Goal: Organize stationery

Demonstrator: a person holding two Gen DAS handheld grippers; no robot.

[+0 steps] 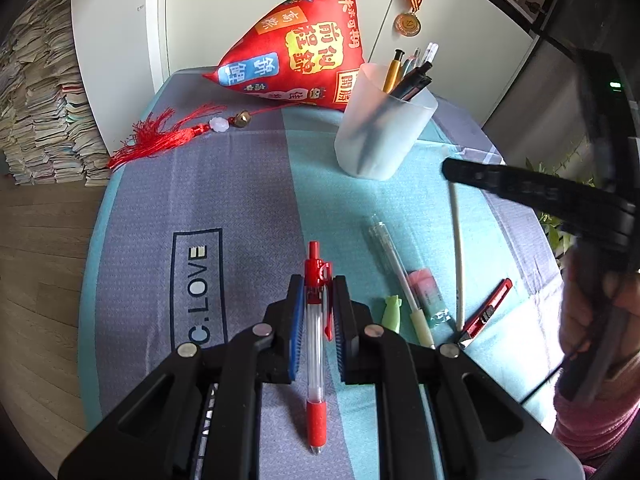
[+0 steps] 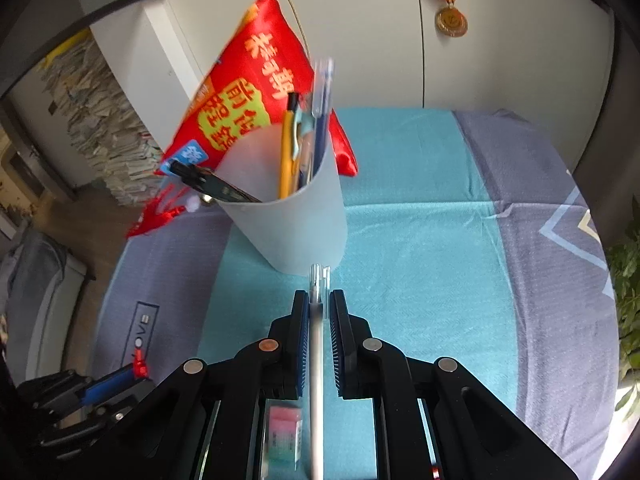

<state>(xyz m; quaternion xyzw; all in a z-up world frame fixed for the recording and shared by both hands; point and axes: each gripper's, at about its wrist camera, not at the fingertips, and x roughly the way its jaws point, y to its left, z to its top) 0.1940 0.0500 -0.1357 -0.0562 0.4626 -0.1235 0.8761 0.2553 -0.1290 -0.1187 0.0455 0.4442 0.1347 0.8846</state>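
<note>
A frosted white pen cup holding several pens stands at the back of the table; it also shows in the right wrist view. My left gripper is closed around a red click pen that lies along its fingers, low over the cloth. My right gripper is shut on a white pen and holds it above the table just in front of the cup. Its arm crosses the right of the left wrist view.
On the cloth right of my left gripper lie a clear gel pen, a pink-green eraser, a green cap, a thin white stick and a red utility knife. A red pillow and tassel sit behind.
</note>
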